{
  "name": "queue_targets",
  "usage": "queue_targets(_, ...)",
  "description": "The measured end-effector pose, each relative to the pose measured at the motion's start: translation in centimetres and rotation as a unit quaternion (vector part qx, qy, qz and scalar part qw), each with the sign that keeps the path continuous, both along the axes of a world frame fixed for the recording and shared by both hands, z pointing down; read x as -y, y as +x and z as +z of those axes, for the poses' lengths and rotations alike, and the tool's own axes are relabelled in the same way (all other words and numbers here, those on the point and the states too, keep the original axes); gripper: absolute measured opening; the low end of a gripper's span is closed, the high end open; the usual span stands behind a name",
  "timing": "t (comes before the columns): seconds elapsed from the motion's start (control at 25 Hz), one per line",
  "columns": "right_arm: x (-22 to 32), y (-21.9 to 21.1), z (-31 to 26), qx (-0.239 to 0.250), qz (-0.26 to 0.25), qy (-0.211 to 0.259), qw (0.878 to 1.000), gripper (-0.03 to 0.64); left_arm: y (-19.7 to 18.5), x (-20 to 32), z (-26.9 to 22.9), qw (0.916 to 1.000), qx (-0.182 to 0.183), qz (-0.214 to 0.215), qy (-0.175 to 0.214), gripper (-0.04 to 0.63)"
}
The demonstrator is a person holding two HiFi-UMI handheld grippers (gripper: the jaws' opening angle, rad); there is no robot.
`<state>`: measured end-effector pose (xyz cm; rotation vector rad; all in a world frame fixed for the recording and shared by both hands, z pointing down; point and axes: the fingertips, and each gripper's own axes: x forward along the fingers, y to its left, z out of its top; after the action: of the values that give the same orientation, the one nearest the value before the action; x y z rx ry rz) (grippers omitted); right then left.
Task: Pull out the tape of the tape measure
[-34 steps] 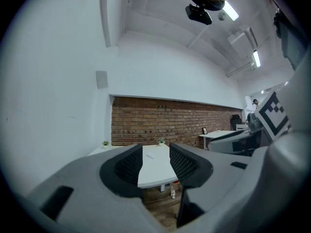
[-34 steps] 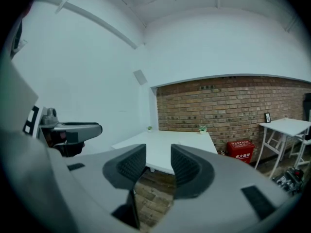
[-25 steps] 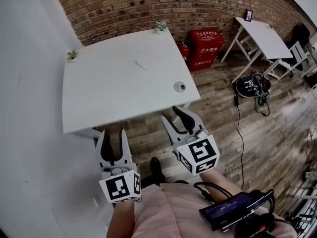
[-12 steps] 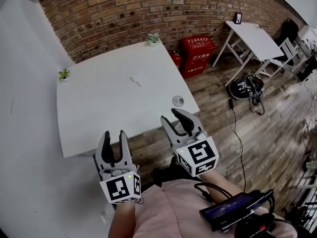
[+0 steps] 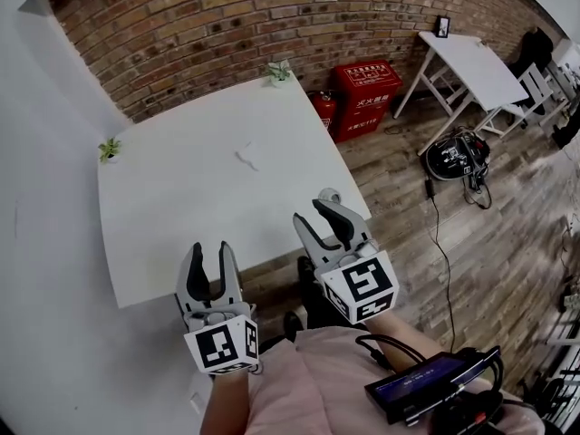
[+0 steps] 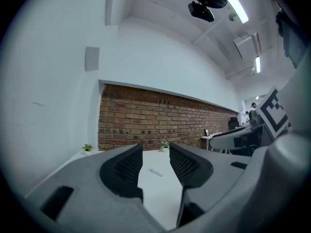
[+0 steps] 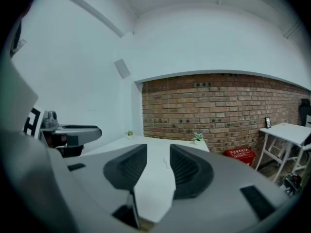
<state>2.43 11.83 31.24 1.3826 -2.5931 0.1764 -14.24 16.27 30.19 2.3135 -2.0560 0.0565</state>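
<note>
**Item:** tape measure (image 5: 328, 193), a small round grey case. It lies on the white worktop (image 5: 181, 207), close to the near right corner. The tape is judged not yet drawn.

**Nearest:** right hand-held gripper (image 5: 314, 212), jaws spread and empty, tips just short of the case and partly covering it. Left hand-held gripper (image 5: 210, 252), jaws likewise spread and empty, before the worktop's near edge and well apart from the case.

**Also on the worktop:** a pale scrap (image 5: 245, 157) mid-surface and two potted plants (image 5: 278, 71) at the far corners.

**Risks (judged):**
- The case lies near the edge, so a glancing jaw could knock it to the wooden floor (image 5: 471, 243).
- If the case is not pinned while the tape is drawn, the whole case would slide along.
- A slipped tab would let the tape snap back.

**Views:**
- Only the head view shows the tape measure; neither gripper view does.
- The gripper views show each jaw gap plainly, with bare worktop and the scrap beyond.
- The right gripper view shows the left hand-held gripper at its left edge.
</note>
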Motion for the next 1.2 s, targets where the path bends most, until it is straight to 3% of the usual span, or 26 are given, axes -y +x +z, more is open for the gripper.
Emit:
queue_targets(0.52, 13.4, 1.2, 2.7, 0.028, -0.043, -0.040, 0.998, 0.152, 2.0, 10.8, 1.8, 0.9975, 0.033, -0.041, -0.047, 0.181)
queue_targets(0.72, 18.1, 1.0, 1.6, 0.040, -0.069, -0.033, 0.996, 0.152, 2.7, 14.8, 0.5, 0.9964, 0.038, -0.063, -0.041, 0.181)
queue_targets(0.96, 20.0, -0.2, 0.9, 0.040, -0.088, -0.032, 0.995, 0.152, 2.5, 16.4, -1.0, 0.9957, 0.038, -0.078, -0.032, 0.181)
queue_targets(1.2, 22.3, -2.7, 2.5, 0.023, -0.096, -0.051, 0.994, 0.163, -0.4, 19.1, 0.1, 0.9950, 0.026, -0.085, -0.046, 0.181)
